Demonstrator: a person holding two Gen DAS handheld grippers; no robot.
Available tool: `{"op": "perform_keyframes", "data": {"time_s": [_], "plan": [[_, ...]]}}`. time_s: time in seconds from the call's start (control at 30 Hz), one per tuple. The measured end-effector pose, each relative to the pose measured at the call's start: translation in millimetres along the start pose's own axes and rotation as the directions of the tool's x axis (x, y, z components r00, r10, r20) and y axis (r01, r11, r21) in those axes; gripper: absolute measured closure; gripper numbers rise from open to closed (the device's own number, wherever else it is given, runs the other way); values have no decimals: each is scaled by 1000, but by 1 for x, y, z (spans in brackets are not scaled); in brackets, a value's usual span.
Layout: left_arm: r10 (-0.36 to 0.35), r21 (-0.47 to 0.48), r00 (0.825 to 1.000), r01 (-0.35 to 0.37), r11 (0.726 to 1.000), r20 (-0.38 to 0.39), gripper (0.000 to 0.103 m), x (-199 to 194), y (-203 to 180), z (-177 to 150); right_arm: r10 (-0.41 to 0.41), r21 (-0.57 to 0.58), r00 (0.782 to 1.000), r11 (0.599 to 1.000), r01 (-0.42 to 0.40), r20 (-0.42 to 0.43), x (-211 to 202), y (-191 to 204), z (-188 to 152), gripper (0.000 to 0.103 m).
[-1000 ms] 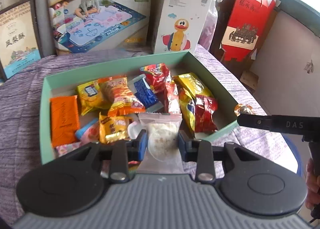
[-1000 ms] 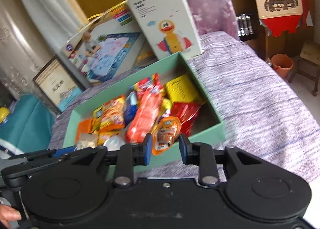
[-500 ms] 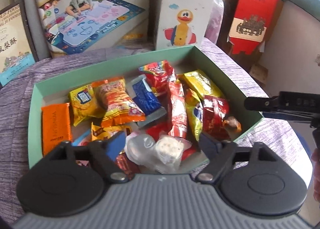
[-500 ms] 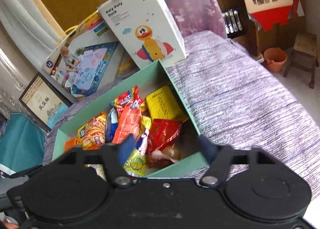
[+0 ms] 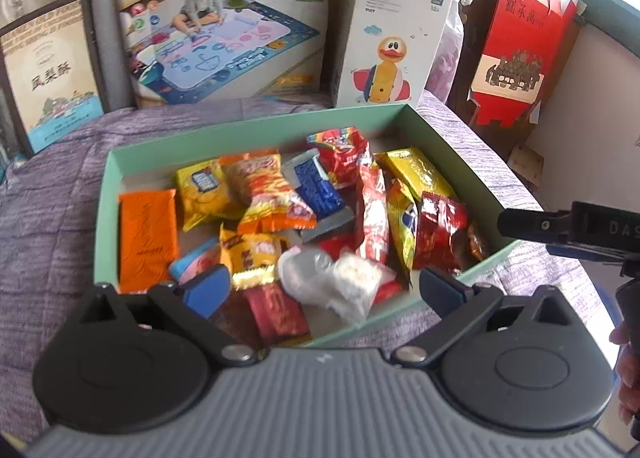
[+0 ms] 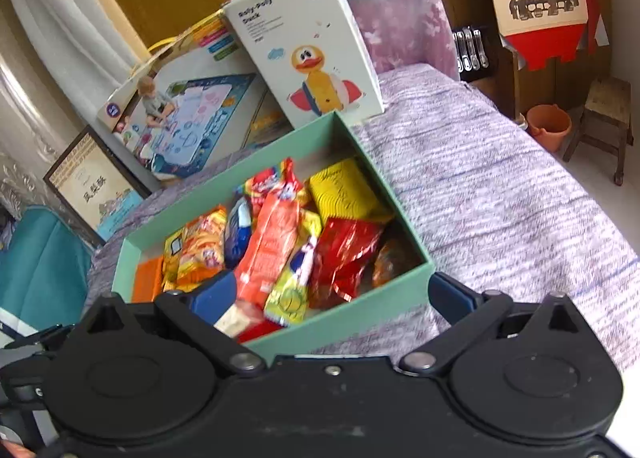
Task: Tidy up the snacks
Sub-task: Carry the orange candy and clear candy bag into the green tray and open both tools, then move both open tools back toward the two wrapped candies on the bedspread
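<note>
Both grippers' jaws just opened wide, clear packet (image 5: 352, 282) dropped into green box (image 5: 105, 194)

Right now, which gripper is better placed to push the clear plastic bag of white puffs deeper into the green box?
Left gripper: its jaws, just opened, gripping nothing, frame the bag by the box's near wall.

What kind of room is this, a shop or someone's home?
Most likely a home. A green box of snacks sits on a purple cloth, boxed children's toys lean behind it, and a small wooden stool stands on the floor.
</note>
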State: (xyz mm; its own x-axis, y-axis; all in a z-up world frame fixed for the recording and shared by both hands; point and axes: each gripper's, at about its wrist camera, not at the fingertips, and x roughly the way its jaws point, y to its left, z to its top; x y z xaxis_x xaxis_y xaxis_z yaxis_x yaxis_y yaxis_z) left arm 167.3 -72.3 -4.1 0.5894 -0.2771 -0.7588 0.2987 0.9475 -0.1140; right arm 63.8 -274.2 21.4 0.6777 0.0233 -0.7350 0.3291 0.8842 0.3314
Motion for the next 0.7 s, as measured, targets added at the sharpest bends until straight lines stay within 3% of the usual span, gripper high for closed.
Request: {"op": "perform_keyframes", "data": {"time_s": [0.4, 0.7], "plan": [[49, -65, 998, -52, 997, -37, 0, -27, 39, -49, 47, -67, 995, 996, -53, -90, -4, 39, -34, 0], [63, -104, 996, -68, 992, -55, 0, -29, 58, -64, 63, -104, 986, 991, -79, -153, 4, 65, -47, 0]]}}
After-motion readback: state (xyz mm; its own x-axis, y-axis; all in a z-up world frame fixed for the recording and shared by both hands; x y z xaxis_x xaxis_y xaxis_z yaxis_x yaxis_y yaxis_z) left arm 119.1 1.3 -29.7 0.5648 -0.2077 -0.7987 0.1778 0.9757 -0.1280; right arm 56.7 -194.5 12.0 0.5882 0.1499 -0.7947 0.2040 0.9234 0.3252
